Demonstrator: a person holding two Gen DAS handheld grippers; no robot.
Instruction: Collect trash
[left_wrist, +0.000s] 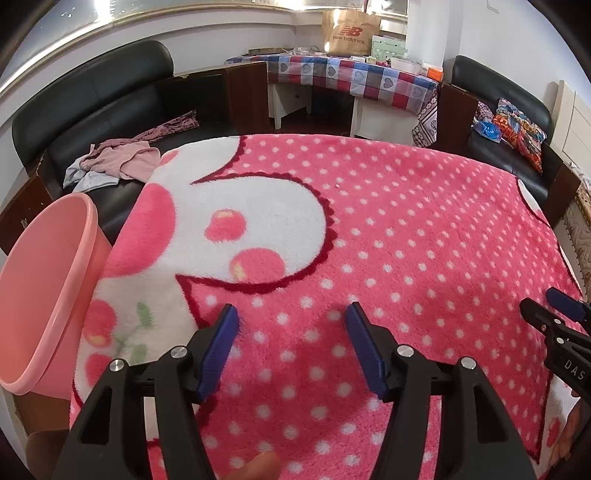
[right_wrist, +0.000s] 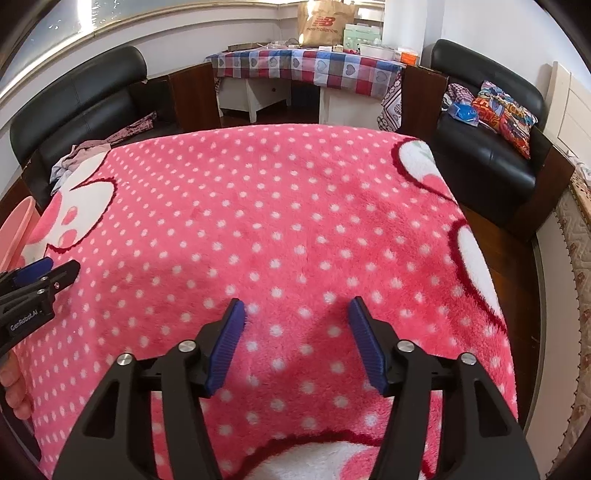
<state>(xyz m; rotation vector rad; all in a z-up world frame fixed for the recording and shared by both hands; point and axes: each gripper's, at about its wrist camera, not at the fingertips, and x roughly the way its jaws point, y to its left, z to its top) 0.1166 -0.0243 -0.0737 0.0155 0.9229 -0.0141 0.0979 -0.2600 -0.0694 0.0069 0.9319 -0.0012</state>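
Pink bin (left_wrist: 44, 295): one, plastic, round-rimmed, standing at the left edge of the blanket-covered surface, its mouth tilted toward the left wrist camera. The visible inner wall was bare; the bottom was out of view, so its contents could not be told. In the right wrist view only a sliver of its rim showed at the far left.

Blanket (left_wrist: 369, 221): one, fleece, pink with white dots and white cherry-print patches, spread across the whole surface. No loose item could be made out on it; a tiny pale speck lay toward its far middle, too small to identify.

Left gripper (left_wrist: 291, 314): jaws apart, nothing between them, hovering over the near part of the blanket toward its left side. A fingertip showed at the bottom edge of its view.

Right gripper (right_wrist: 297, 308): jaws apart, nothing between them, hovering over the near middle of the blanket, beside the left gripper.

Paper bag (left_wrist: 349, 31): one, brown, printed with a shoe brand, upright on the far checked-cloth desk (left_wrist: 332, 75) among small boxes; contents not visible.

Black chair, left (left_wrist: 92, 99): one, leather, beyond the far left corner of the blanket, carrying crumpled pink and grey clothes (left_wrist: 114, 162).

Black chair, right (right_wrist: 491, 147): one, leather, beyond the far right corner, carrying a comic-print cushion (right_wrist: 506, 118) and a blue object beside it.
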